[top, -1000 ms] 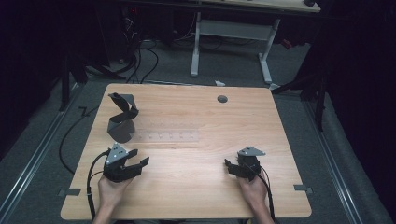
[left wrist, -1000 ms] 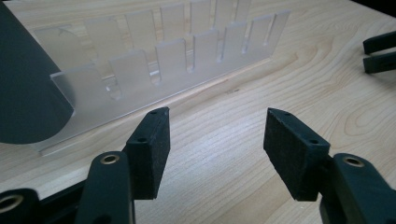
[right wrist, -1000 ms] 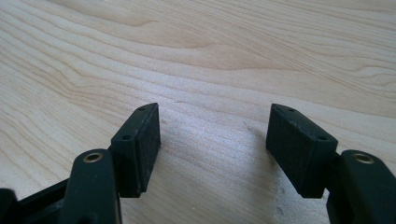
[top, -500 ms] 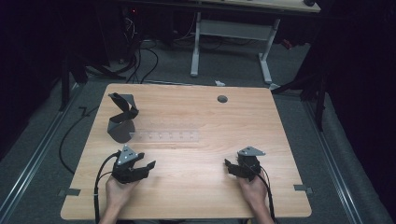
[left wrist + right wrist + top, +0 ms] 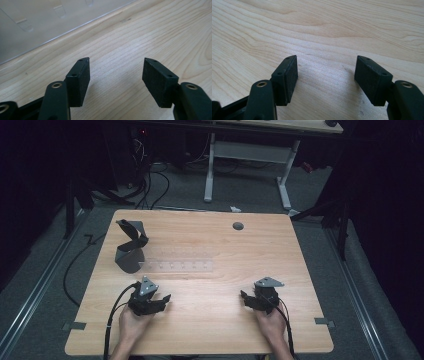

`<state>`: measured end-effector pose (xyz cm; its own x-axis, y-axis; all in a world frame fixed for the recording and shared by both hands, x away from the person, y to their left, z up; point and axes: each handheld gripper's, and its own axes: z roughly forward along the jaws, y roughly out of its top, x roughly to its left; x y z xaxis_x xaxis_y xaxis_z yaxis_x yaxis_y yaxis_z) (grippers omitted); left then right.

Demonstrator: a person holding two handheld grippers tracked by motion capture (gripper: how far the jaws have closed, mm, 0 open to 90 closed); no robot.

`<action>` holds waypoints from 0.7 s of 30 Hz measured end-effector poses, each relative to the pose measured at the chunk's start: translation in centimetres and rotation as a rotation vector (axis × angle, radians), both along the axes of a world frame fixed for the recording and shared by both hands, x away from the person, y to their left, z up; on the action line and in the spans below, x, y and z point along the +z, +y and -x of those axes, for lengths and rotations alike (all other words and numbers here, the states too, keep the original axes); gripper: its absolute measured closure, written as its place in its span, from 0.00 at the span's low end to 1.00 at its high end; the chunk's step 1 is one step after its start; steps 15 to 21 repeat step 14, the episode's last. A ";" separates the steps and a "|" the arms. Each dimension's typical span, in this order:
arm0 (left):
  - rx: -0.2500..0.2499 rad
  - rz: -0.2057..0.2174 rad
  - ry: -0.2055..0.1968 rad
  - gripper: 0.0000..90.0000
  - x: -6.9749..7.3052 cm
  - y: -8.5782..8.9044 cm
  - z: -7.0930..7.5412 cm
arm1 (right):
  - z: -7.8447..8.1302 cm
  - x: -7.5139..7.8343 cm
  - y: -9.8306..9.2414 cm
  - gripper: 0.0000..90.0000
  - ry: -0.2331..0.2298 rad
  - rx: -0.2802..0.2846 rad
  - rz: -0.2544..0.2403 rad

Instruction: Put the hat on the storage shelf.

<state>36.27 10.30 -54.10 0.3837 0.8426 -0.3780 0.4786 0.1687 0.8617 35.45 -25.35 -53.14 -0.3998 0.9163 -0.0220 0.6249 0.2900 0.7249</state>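
Clear plastic strip (image 5: 177,266), a flat see-through piece with a row of small marks along it, lay on the wooden desk (image 5: 220,320) a little left of the middle. Its left end sat just beside the foot of a dark grey bent metal stand (image 5: 131,246) near the desk's left edge. In the left gripper view the strip (image 5: 37,22) lay ahead of the jaws and apart from them, its straight edge crossing the upper left corner.

The left gripper (image 5: 161,301) rested low over the desk, near the strip on the person's side of it. Its jaws had just been opening and stood wide apart, with only bare wood between the pads (image 5: 80,82). The right gripper (image 5: 245,297) sat well apart from the strip, toward the desk's right side, its jaws also spread wide over bare wood (image 5: 327,82). A small round grey grommet (image 5: 238,226) was set in the desk near its far edge.
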 end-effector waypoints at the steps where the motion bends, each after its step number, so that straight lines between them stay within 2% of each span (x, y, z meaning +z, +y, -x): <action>1: 0.001 -0.012 0.002 0.43 -0.3 -0.1 -0.1 | 0.0 0.0 0.0 0.39 0.001 -0.001 -0.001; 6: 0.015 0.022 0.001 0.41 -0.5 0.1 -0.2 | 0.0 0.0 0.0 0.39 0.000 0.000 0.000; 21: 0.011 0.019 0.006 0.38 -0.5 0.1 -0.2 | 0.0 0.0 0.0 0.39 0.000 0.000 0.000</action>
